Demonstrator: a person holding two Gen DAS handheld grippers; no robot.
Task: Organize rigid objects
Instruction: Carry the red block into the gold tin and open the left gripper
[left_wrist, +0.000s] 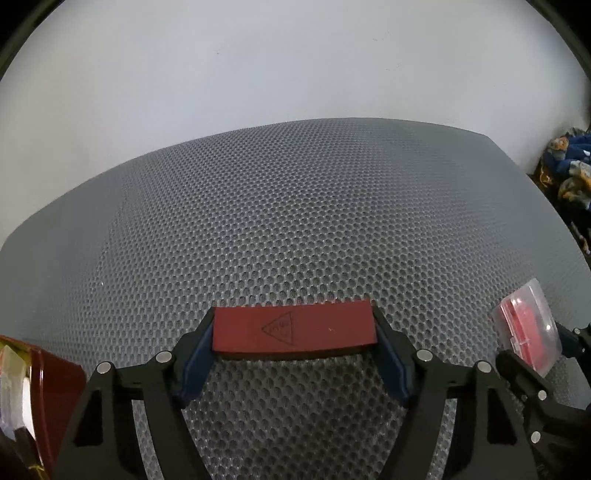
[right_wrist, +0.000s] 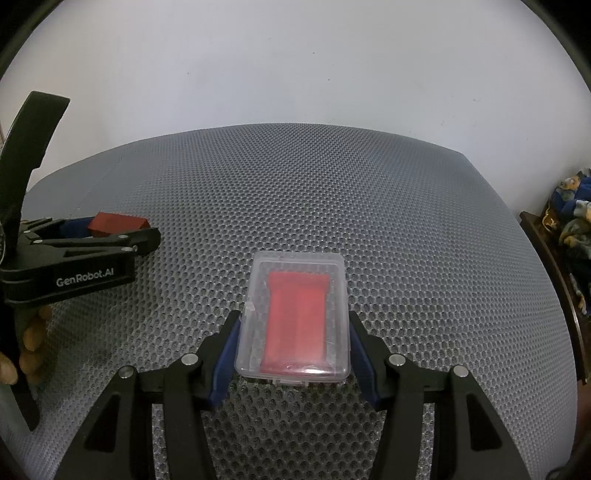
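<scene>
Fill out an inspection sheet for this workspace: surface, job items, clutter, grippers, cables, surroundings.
Surface: grey honeycomb-textured mat, mostly bare.
Job's things: dark red block with an embossed triangle mark; clear plastic case with a red insert, lid closed.
Clutter: glossy dark red object at the lower left edge of the left wrist view, only partly visible.
Grippers: left gripper has the block between its blue pads, both pads at its ends; right gripper is clamped on the sides of the case.
Cables: nothing seen.
Surroundings: plain white wall behind the mat; blue and yellow patterned fabric off the right edge; a person's fingers on the left gripper's handle.
</scene>
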